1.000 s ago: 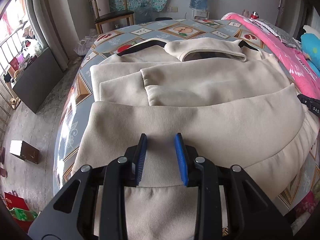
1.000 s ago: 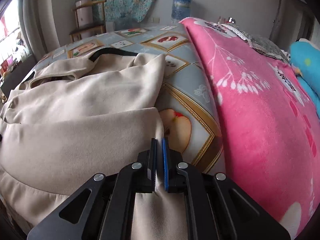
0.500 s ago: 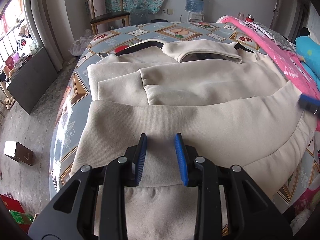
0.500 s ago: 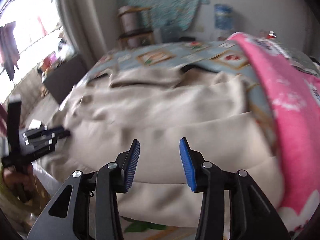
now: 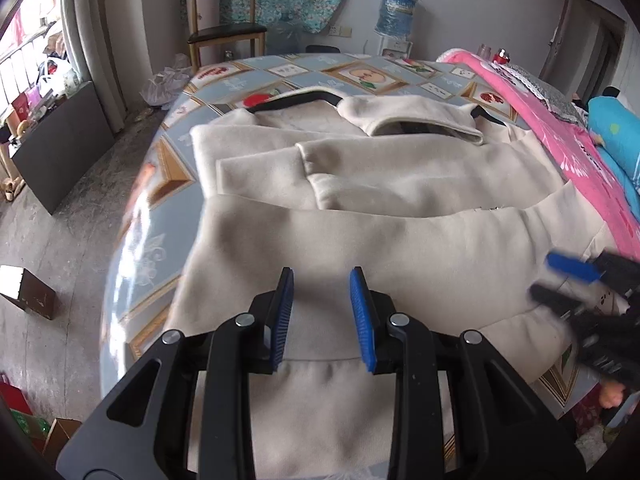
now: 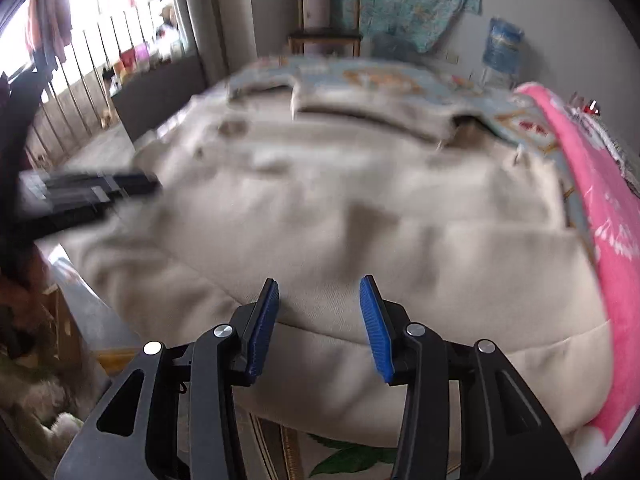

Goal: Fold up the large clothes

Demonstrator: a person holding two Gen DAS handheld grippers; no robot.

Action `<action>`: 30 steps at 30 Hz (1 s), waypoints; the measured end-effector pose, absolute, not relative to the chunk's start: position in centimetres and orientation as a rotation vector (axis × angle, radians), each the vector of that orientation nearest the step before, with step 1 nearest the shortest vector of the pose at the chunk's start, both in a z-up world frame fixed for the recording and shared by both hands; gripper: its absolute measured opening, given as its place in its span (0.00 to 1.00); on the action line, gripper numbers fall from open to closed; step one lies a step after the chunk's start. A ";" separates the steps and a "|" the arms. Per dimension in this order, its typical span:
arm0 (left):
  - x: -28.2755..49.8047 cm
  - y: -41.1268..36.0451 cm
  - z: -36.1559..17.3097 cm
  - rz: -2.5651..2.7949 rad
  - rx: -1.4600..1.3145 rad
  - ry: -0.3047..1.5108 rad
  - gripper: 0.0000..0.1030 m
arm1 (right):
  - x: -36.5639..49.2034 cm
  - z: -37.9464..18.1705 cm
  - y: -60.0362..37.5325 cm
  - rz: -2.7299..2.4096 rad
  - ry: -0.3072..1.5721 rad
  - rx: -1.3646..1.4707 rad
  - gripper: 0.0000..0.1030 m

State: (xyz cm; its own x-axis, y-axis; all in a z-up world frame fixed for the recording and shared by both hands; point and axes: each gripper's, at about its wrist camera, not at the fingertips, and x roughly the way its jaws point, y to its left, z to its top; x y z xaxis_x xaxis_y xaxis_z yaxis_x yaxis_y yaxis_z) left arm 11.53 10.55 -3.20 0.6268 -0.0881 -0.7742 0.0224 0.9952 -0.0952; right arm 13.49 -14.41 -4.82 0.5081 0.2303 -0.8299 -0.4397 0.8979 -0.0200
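Note:
A large cream hooded garment [image 5: 400, 208] lies partly folded on the bed, sleeves folded in, the bottom part folded up over the middle, hood at the far end. It fills the right wrist view [image 6: 340, 220], blurred. My left gripper [image 5: 322, 312] is open and empty just above the near fold. My right gripper [image 6: 320, 316] is open and empty above the garment's near edge. It shows blurred at the right of the left wrist view [image 5: 560, 276]. The left gripper shows blurred at the left of the right wrist view [image 6: 92, 192].
The bed has a blue patterned sheet [image 5: 168, 184]. A pink blanket [image 5: 560, 132] lies along its right side, with a blue pillow [image 5: 616, 132] beyond. A wooden chair [image 5: 224, 28] and a water bottle [image 5: 396, 12] stand at the far wall. A box [image 5: 28, 292] sits on the floor left.
My right gripper opened, let go of the garment's edge, and swung left and back over the near edge. My left gripper stayed open and pulled back a little.

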 end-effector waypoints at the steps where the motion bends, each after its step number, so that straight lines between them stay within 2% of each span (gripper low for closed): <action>1: 11.1 11.0 -2.8 -0.054 -0.087 0.881 0.28 | 13.4 -4.9 -14.7 0.405 0.933 -0.216 0.41; 4: 9.6 13.1 -1.6 -0.019 -0.123 0.851 0.28 | 13.5 -3.9 -15.7 0.414 0.966 -0.151 0.41; 9: 7.8 17.6 -0.9 0.013 -0.212 0.830 0.28 | 11.6 -1.8 -14.8 0.504 0.884 -0.189 0.44; 11: 8.1 18.9 -1.2 -0.004 -0.247 0.842 0.32 | 11.9 -3.9 -13.7 0.494 0.948 -0.234 0.52; 13: 8.7 19.8 -1.6 -0.033 -0.284 0.862 0.37 | 11.8 -4.7 -13.3 0.480 0.948 -0.250 0.54; 16: 9.7 20.0 -2.1 -0.106 -0.323 0.882 0.43 | 12.1 -4.3 -13.2 0.482 0.964 -0.248 0.54; 19: 11.5 19.8 -3.0 -0.152 -0.364 0.916 0.43 | 12.6 -3.1 -13.8 0.520 0.966 -0.159 0.54; 21: 12.5 19.7 -3.8 -0.158 -0.374 0.947 0.43 | 12.7 -2.1 -14.0 0.552 0.952 -0.099 0.60; 22: 12.7 19.6 -4.1 -0.164 -0.377 0.957 0.43 | 12.8 -1.7 -13.9 0.573 0.945 -0.072 0.67; 27: 12.9 19.8 -5.3 -0.192 -0.418 0.990 0.39 | 13.4 -0.8 -12.5 0.731 0.960 0.076 0.69; 29: 12.8 19.8 -5.3 -0.202 -0.424 0.985 0.26 | 14.1 -1.3 -11.6 0.801 0.995 0.153 0.69; 30: 12.6 19.9 -5.2 -0.199 -0.422 0.978 0.25 | 14.3 -1.6 -11.1 0.828 1.010 0.182 0.69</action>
